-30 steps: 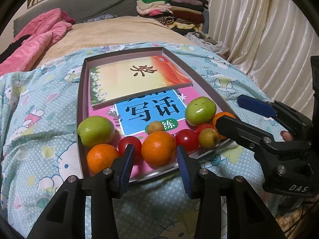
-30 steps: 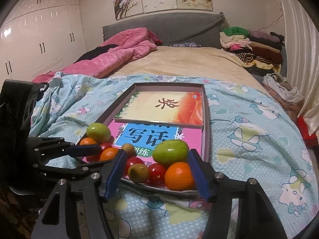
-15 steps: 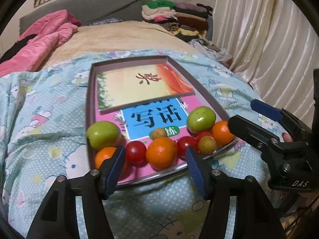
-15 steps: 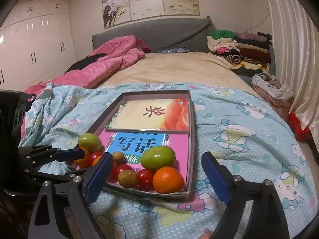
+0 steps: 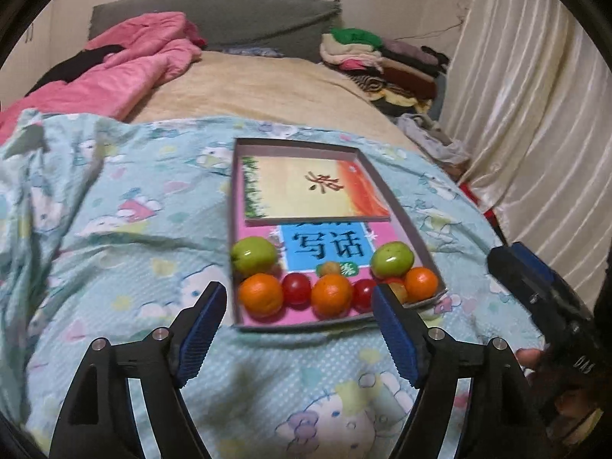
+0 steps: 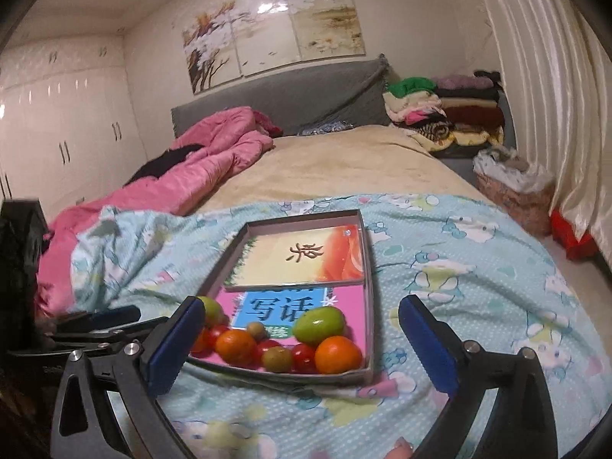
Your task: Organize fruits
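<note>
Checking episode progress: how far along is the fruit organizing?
Done: the fruit sits bunched at the near end of the tray, oranges in front, green fruits behind. In hand: nothing; left gripper and right gripper are both open, short of the tray. Left: cannot tell.

The left gripper (image 5: 298,329) hangs level with its two blue-padded fingers (image 5: 201,329) spread wide apart, nothing between them. The right gripper (image 6: 302,340) is likewise held with its fingers (image 6: 174,344) splayed wide and empty. In the left wrist view the right gripper shows at the right edge, pointing toward the far left, with a fingertip of the person's right hand (image 5: 529,355) visible on its handle. In the right wrist view the left gripper lies low at the left edge.
</note>
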The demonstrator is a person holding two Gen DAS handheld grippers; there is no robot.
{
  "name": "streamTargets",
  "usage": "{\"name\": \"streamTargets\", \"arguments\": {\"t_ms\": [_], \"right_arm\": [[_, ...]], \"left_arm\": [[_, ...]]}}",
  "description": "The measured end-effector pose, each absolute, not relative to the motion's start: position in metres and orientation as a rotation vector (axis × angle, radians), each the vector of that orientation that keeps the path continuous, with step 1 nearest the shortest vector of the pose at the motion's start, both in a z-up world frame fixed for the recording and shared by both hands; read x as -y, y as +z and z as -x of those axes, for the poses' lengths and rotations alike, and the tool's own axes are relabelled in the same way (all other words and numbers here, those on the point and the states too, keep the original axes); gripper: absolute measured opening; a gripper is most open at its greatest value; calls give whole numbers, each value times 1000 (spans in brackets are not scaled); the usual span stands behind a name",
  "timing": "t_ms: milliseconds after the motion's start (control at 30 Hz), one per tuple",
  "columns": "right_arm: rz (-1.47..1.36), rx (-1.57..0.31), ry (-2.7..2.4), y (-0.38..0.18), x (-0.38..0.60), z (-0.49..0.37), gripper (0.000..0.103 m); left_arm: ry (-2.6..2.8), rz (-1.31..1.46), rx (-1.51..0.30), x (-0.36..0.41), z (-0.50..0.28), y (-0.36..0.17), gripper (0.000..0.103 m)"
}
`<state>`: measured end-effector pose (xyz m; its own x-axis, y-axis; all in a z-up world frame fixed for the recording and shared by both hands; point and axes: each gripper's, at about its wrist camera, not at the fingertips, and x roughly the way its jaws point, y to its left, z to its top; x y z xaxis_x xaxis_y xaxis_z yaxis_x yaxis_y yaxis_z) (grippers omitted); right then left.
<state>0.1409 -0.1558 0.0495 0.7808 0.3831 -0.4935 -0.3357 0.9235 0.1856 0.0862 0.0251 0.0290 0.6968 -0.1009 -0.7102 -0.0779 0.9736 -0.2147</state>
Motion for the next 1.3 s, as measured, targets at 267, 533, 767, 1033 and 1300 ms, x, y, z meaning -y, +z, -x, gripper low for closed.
{"name": "streamTargets", "arguments": {"t_ms": [267,533,767,1033,1300], "right_arm": [[-81,-596,352,56,155,-120,102],[2,-663,362,33,143,-97,102],[17,-697,386,18,141,-88,102],[11,-687,386,19,142,-87,102],[22,-664,393,20,140,-86,102]], "left_arm": [[32,206,-866,-14,-53,24,79],[93,215,-939,-13,-33,2,79],[91,230,-955,-11,-32,-7,79],[91,257,-953,-13,-33,-8,79],[78,254,-943,-12,-33,-9,79]]}}
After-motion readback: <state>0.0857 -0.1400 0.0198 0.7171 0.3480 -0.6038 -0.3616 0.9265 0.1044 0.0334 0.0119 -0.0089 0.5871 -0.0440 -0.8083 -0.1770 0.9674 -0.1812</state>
